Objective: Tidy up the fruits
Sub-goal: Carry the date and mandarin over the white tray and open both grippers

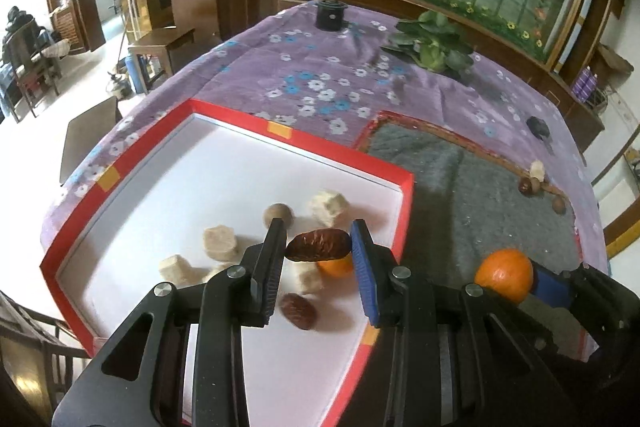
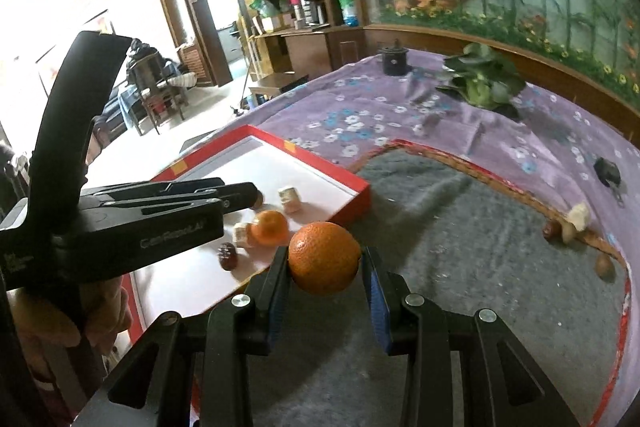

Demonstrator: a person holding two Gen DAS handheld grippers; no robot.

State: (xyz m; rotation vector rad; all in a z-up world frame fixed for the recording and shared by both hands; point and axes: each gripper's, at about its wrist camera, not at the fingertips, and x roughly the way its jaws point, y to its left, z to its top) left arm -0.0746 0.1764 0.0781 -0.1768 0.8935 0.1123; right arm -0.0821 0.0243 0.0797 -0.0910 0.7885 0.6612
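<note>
Over the red-rimmed tray (image 1: 404,211), your left gripper (image 1: 318,251) pinches a dark red date (image 1: 319,245) crosswise between its two pads, held above the white floor near the tray's right wall. Below the date, on that white floor, lie a small orange (image 1: 335,265), a second date (image 1: 298,310), a round brown nut (image 1: 279,214) partly hidden behind the left finger, and several pale peeled chunks (image 1: 219,243); one more chunk (image 1: 328,207) sits closest to the right wall. All of these cluster in the near right part of the tray, so the far half and the left side of its floor offer you open white space up to the red rim.

Just outside the tray's right wall, your right gripper (image 2: 325,259) squeezes a larger orange (image 2: 324,257) between its blue-lined pads, over the grey felt mat (image 2: 460,227). This orange hangs near the tray's near right corner, beside the wall and not over the white floor. Your left gripper crosses the right wrist view from the left, its fingers reaching over the tray, so the two tools stand close together at that corner.

Away from the tray, the mat runs wide and bare to its red woven border (image 2: 520,187), where a pale chunk (image 2: 580,215), a date (image 2: 551,229) and a nut (image 2: 604,265) lie against the far right edge. Beyond the tray's far rim, the purple flowered cloth (image 1: 320,75) carries a leafy plant (image 1: 432,43) and a small black pot (image 1: 330,13).
</note>
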